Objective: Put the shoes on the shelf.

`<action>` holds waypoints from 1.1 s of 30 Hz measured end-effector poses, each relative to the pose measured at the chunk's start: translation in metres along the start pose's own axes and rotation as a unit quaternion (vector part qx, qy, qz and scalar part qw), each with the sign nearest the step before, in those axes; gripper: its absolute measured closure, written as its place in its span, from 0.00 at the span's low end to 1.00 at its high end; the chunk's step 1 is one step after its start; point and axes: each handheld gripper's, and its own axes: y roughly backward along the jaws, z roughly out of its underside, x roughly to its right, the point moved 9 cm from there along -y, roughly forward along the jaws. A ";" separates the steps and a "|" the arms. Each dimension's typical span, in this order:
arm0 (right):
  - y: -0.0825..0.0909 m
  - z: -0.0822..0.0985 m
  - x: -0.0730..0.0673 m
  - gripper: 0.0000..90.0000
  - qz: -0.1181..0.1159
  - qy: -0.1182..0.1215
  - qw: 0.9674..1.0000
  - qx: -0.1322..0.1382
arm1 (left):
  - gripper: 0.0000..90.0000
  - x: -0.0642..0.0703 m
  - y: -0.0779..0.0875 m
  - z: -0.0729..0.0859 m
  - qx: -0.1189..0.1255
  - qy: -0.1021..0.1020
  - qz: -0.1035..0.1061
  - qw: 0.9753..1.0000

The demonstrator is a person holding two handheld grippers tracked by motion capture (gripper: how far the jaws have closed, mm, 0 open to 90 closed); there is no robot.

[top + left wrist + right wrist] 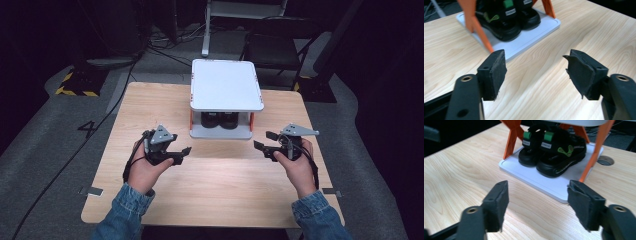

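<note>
Now the left gripper (181,151), lower left of the high view, holds its fingers open and empty. Sandals (220,120) sit on the rack's (226,85) lower shelf at centre, toes toward the person, about midway between both hands. Right gripper (264,142), lower right, likewise spread, empty.

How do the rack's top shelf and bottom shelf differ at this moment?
The top shelf is bare, while the bottom shelf carries a pair of black sandals. The top shelf rides raised on orange legs; the bottom shelf lies flat on the table. Both are white rectangular boards with rounded corners.
</note>
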 end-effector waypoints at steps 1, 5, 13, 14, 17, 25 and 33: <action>0.004 0.002 0.001 0.28 -0.008 0.014 1.000 -0.005 | 0.31 -0.002 0.004 0.003 -0.002 -0.002 -0.007 1.000; 0.026 0.005 0.007 0.26 -0.018 0.011 1.000 0.016 | 0.24 -0.009 0.013 0.012 -0.010 -0.003 -0.028 1.000; 0.056 0.030 0.036 0.18 -0.001 0.010 1.000 -0.023 | 0.19 -0.036 0.036 0.041 -0.048 -0.019 -0.049 0.997; 0.056 0.030 0.036 0.18 -0.001 0.010 1.000 -0.023 | 0.18 -0.036 0.036 0.041 -0.048 -0.019 -0.049 0.997; 0.060 0.046 0.048 0.19 0.002 0.012 0.998 -0.057 | 0.18 -0.050 0.036 0.056 -0.074 -0.020 -0.060 0.995; 0.056 0.089 0.081 0.24 0.028 -0.031 0.994 -0.098 | 0.18 -0.073 0.024 0.103 -0.173 0.000 -0.069 0.983; 0.050 0.129 0.103 0.25 0.035 -0.050 0.992 -0.113 | 0.18 -0.078 0.010 0.133 -0.211 0.018 -0.047 0.976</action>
